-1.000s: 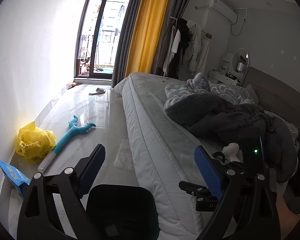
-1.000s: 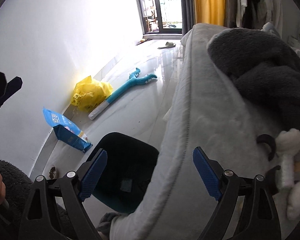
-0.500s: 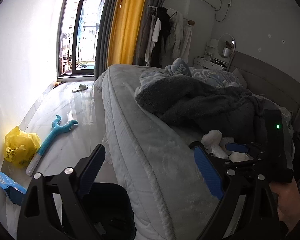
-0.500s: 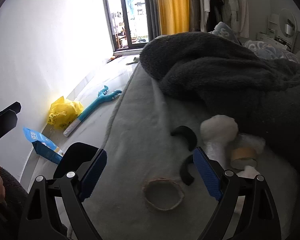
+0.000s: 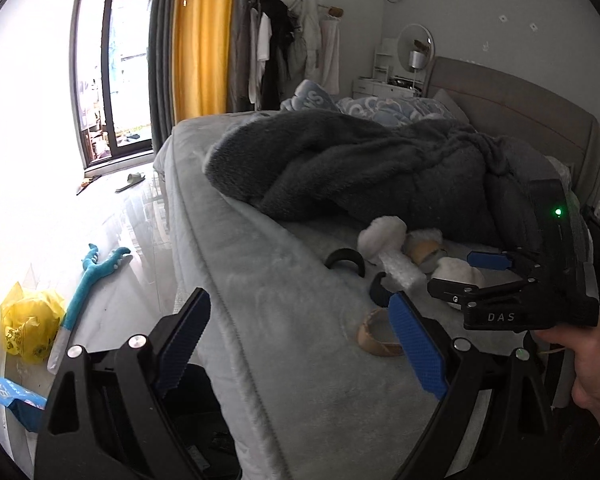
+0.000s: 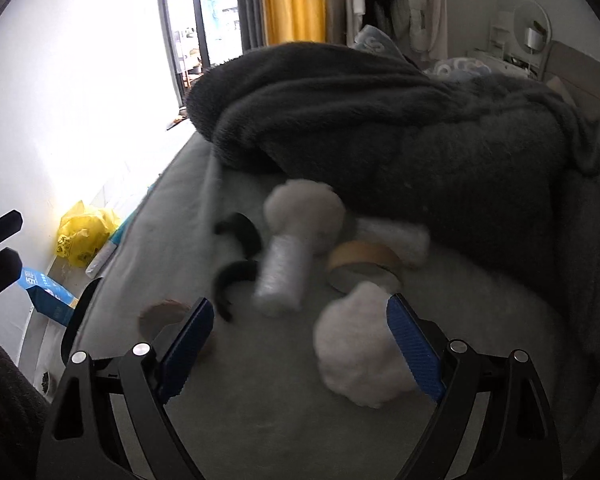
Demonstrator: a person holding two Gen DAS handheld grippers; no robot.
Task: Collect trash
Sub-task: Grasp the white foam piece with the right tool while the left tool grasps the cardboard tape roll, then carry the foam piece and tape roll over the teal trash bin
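Both my grippers are hanging over the trash scattered on the bed.

My right gripper (image 6: 300, 344) is standing with its fingers spread wide and gripping nothing; a white fluffy wad (image 6: 356, 356) is lying between them, close against the right finger. Just beyond are sitting a roll of clear wrap (image 6: 284, 276), a brown tape ring (image 6: 360, 268), two black curved pieces (image 6: 240, 232) and a second white wad (image 6: 304, 208), all near the dark grey blanket (image 6: 400, 120). My left gripper (image 5: 300, 340) is also standing wide open and empty over the bed (image 5: 280, 320), with a flattened tape ring (image 5: 376, 332) by its right finger. On the floor far left are lying a yellow bag (image 5: 28, 324) and a blue packet (image 5: 12, 396).
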